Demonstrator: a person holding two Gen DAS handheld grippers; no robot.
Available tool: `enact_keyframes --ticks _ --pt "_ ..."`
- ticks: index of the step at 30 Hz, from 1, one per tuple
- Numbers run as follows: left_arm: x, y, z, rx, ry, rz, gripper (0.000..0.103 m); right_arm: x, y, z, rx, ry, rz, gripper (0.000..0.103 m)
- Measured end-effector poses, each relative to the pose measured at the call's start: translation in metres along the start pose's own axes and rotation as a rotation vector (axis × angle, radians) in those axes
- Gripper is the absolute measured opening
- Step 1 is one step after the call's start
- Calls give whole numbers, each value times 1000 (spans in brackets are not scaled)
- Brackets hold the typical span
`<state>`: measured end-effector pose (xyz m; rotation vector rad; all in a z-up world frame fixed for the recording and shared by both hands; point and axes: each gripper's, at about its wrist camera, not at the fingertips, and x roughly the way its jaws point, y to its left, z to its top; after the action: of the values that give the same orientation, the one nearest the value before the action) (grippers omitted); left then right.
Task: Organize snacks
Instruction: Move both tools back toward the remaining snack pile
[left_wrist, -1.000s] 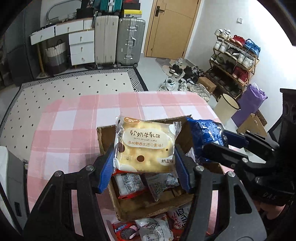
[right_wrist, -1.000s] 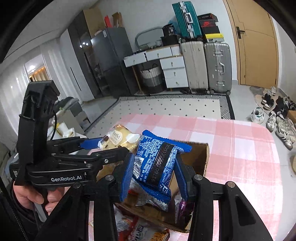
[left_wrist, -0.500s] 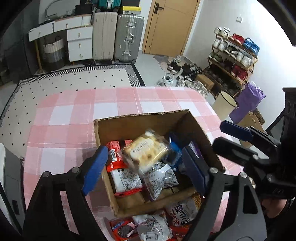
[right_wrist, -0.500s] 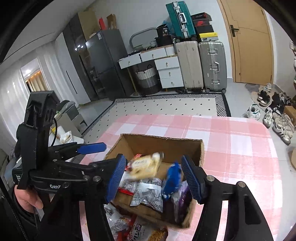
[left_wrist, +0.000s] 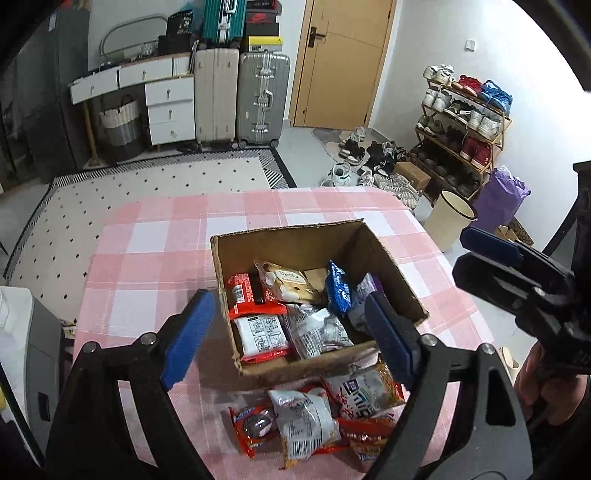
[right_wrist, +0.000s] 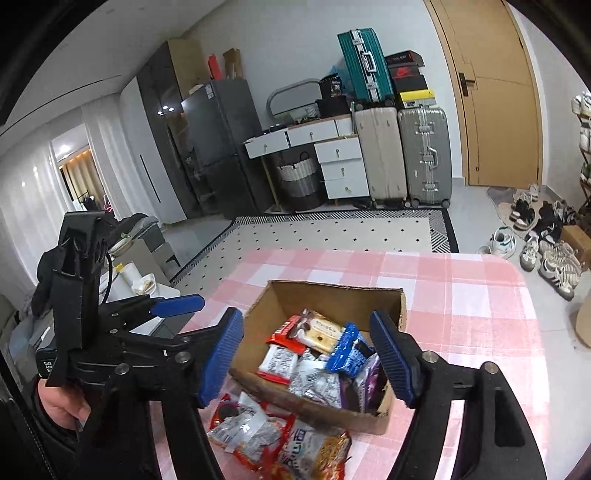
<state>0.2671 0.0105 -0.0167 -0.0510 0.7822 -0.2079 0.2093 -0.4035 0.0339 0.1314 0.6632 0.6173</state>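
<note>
Left wrist view: left gripper (left_wrist: 291, 334) and right gripper (right_wrist: 308, 356), jaws just opened and empty, above the cardboard box (left_wrist: 388, 258); loose snack packets (left_wrist: 306, 417) below the jaws look light, crinkly, slippery, best pinched mid-body.

Even, soft indoor light; sharp centre, strong fisheye bending and dark vignetted corners.

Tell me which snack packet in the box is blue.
The blue packet, propped on edge between the pale biscuit packet and a purple one in the cardboard box. The other packets there are red, white, silver or purple.
</note>
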Motion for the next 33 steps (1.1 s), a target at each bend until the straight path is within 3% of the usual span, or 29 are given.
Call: enact_keyframes --ticks 6,9,15,22,24,33 --pt "-37 -5 -10 9 -43 19 88 -20 19 -7 -29 -12 6 79" --pt "-51 -7 -17 4 -46 16 89 -33 27 -13 -38 -31 3 86" --pt "-79 -14 -38 8 -66 29 93 -56 38 -25 -45 -48 1 88" --pt "-109 -20 -67 12 -107 51 97 -80 46 -48 -32 -59 -46 98" --pt "-118 -18 -74 -3 -121 66 102 -86 47 -53 -25 -62 -50 99" --pt "-142 -12 -110 -32 -136 63 102 -104 56 -89 -30 -56 -63 100"
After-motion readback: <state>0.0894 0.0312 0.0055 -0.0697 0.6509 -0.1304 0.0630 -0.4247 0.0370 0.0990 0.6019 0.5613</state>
